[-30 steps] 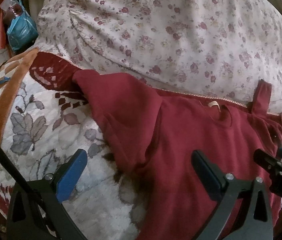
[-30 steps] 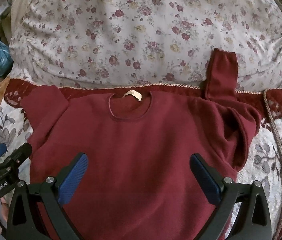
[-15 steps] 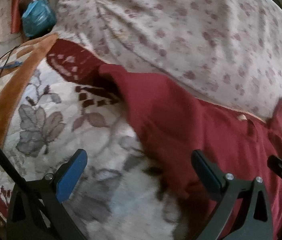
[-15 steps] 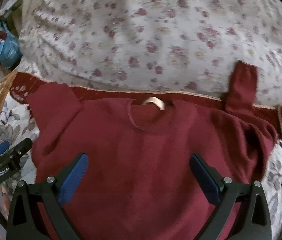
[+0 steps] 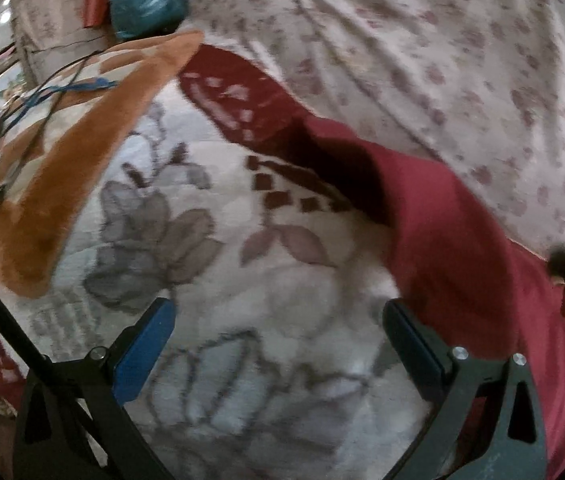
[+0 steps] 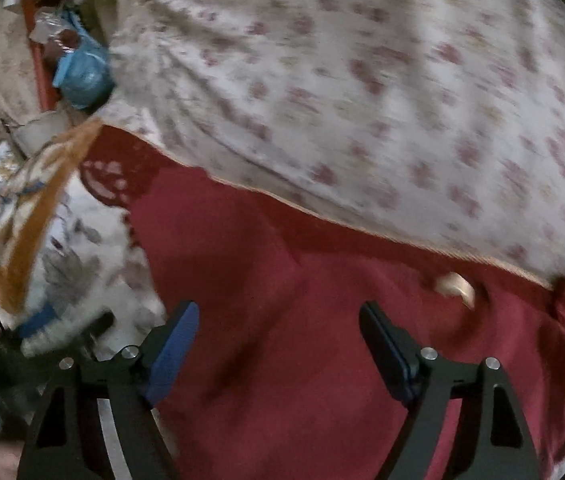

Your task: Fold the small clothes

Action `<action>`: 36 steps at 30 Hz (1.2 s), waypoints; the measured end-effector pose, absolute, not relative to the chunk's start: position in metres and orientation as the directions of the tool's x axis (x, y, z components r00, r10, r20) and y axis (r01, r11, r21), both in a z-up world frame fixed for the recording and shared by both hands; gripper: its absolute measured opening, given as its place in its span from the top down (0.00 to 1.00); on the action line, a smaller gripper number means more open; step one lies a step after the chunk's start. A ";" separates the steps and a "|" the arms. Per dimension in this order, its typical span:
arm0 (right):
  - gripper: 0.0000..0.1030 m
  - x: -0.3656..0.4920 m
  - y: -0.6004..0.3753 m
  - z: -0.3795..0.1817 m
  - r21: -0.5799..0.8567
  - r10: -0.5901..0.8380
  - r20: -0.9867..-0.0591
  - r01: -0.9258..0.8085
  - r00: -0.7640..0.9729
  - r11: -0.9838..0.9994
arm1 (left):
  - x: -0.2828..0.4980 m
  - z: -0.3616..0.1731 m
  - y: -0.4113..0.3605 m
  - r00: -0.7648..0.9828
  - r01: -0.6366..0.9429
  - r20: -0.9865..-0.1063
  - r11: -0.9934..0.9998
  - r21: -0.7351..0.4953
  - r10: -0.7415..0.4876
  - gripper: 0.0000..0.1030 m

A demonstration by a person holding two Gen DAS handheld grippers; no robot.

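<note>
Red sweater (image 6: 322, 340) lies flat on the patterned blanket (image 5: 202, 280), collar tag (image 6: 454, 286) showing; left gripper (image 5: 278, 340) and right gripper (image 6: 278, 340) both spread, holding nothing; judged step: reaching for the left sleeve (image 5: 422, 208); next move needs a pinch at its edge.

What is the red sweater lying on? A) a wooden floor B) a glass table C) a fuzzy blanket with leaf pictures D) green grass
C: in the left wrist view the red sweater lies spread on a fuzzy blanket with leaf pictures, with a flowered quilt behind it.
</note>
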State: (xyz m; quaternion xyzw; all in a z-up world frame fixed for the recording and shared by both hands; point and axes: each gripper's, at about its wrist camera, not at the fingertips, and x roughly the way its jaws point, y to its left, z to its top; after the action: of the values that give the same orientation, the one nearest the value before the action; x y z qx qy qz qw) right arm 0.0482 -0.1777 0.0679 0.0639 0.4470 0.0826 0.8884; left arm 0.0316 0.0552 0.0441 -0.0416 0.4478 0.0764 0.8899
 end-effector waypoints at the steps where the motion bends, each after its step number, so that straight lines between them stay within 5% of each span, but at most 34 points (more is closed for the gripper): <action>1: 0.16 0.058 -0.170 0.071 0.198 0.221 -0.781 -0.104 0.584 0.975 | 0.032 0.044 0.058 0.588 -0.183 -0.802 0.983 -0.006 0.105 0.00; 8: 0.15 0.149 -0.078 0.067 0.227 0.323 -0.803 -0.244 0.501 0.943 | 0.038 0.044 0.075 0.569 -0.221 -0.811 0.975 0.009 0.137 0.00; 14: 0.18 0.208 -0.010 0.022 0.061 0.202 -0.886 -0.328 0.417 0.943 | 0.048 0.038 0.092 0.543 -0.272 -0.829 0.962 -0.023 0.134 0.00; 15: 0.41 0.215 -0.004 0.013 0.024 0.171 -0.895 -0.337 0.412 0.941 | 0.049 0.038 0.093 0.543 -0.272 -0.829 0.962 -0.027 0.131 0.00; 16: 0.79 0.221 0.001 0.004 -0.012 0.138 -0.905 -0.349 0.402 0.937 | 0.051 0.037 0.092 0.542 -0.271 -0.830 0.962 -0.023 0.133 0.00; 17: 0.90 0.226 0.000 -0.001 -0.014 0.131 -0.913 -0.349 0.387 0.937 | 0.052 0.037 0.092 0.542 -0.269 -0.829 0.963 -0.018 0.136 0.00; 24: 0.92 0.177 -0.100 0.084 0.202 0.303 -0.774 -0.236 0.556 0.951 | 0.049 0.043 0.082 0.568 -0.245 -0.812 0.970 -0.009 0.136 0.00; 29: 0.92 0.080 -0.219 0.145 0.256 0.244 -0.664 -0.091 0.707 0.962 | 0.039 0.052 0.068 0.603 -0.202 -0.789 0.979 -0.010 0.116 0.00; 36: 0.91 -0.033 -0.341 0.113 0.259 0.095 -0.743 0.153 0.663 0.954 | 0.017 0.064 0.034 0.632 -0.028 -0.774 0.998 -0.058 -0.027 0.00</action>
State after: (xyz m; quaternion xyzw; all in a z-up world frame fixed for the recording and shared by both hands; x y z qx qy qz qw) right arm -0.0333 -0.3405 0.1130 0.1511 0.4104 -0.0159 0.8992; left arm 0.0169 0.0337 0.0639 -0.0322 0.4288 0.0002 0.9028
